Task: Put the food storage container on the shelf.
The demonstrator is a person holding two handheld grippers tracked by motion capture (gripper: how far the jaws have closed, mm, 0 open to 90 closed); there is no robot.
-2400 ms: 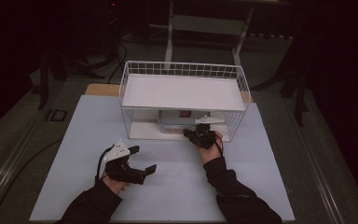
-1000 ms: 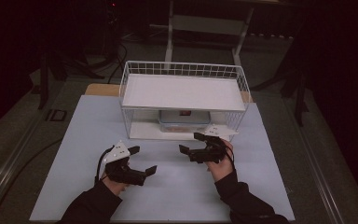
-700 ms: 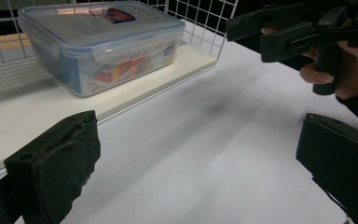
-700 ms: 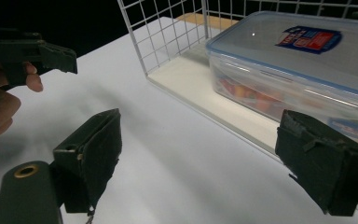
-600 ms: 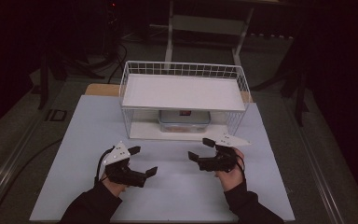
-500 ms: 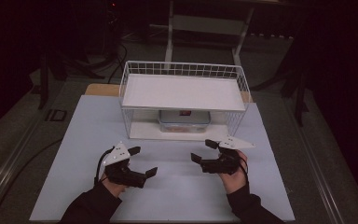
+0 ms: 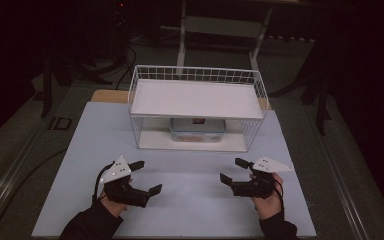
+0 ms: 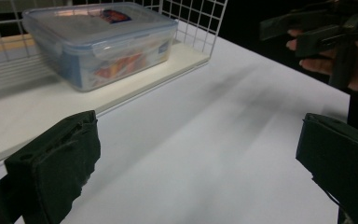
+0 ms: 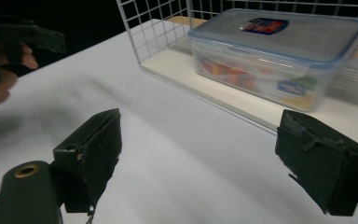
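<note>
Both grippers, left gripper [image 7: 141, 176] and right gripper [image 7: 236, 171], hover with fingers wide over bare table [image 7: 190, 200] before the wire rack [image 7: 196, 111].

The left claw [image 7: 146, 177] hangs low over the bench, jaws spread wide with nothing between them, pointing toward the right. The right claw [image 7: 234, 171] faces it from well apart, jaws likewise agape and bare, both forearms reaching in from below.

Wire rack [image 7: 196, 98] on a white table [image 7: 95, 145].
A lidded clear plastic food container [image 7: 197, 129] sits on its lower shelf, under the white upper shelf.
</note>
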